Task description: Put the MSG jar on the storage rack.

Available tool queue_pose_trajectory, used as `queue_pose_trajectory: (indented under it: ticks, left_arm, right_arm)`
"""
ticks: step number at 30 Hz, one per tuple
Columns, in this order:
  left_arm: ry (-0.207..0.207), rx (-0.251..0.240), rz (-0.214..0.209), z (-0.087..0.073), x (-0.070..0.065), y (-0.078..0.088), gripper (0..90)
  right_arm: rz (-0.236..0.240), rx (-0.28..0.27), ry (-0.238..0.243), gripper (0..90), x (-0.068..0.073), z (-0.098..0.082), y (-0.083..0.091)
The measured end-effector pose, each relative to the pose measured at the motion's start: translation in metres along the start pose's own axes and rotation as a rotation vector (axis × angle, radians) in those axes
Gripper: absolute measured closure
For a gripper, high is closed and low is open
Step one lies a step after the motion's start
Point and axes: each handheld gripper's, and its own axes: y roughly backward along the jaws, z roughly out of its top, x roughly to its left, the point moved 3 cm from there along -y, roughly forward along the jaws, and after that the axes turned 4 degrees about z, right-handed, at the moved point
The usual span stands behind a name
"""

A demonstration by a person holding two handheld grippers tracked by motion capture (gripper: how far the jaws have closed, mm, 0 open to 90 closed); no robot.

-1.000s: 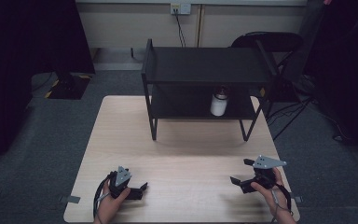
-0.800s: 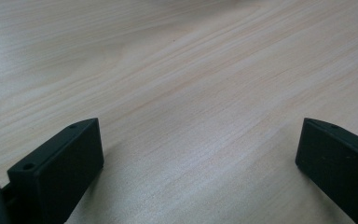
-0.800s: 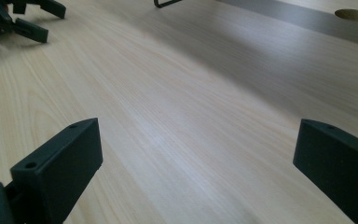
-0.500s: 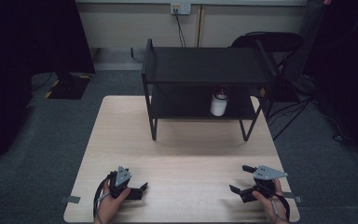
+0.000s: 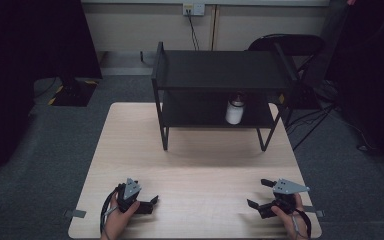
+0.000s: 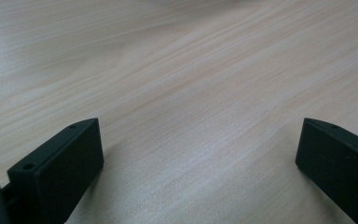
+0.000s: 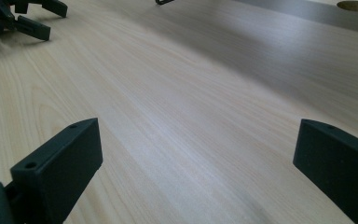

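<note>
Pale wood, black metal

The light, fine-grained wooden worktop (image 5: 205, 165) carries a black two-tier metal shelf (image 5: 220, 70) holding a white bottle (image 5: 234, 112); both grippers' jaws are matt black.

Ahead of you on the far half of the pale wooden table (image 5: 200, 165) stands a black two-level shelf (image 5: 220, 75), its feet on the wood. On its lower level, toward your right, a small white bottle (image 5: 234, 111) stands upright. Behind the shelf's right end you've got a dark chair (image 5: 286, 46) on the grey floor (image 5: 55, 145). On the back wall, a socket (image 5: 190, 8) with a cable hanging down from it.
</note>
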Motion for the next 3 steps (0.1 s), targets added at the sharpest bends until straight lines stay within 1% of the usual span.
queue_pose_trajectory:
  ticks: [3]
  left_arm:
    - [0.0, 0.0, 0.0, 0.0, 0.0, 0.0, 0.0]
  right_arm:
    - [-0.001, 0.006, 0.001, 0.2, -0.0006, -0.0008, -0.0006]
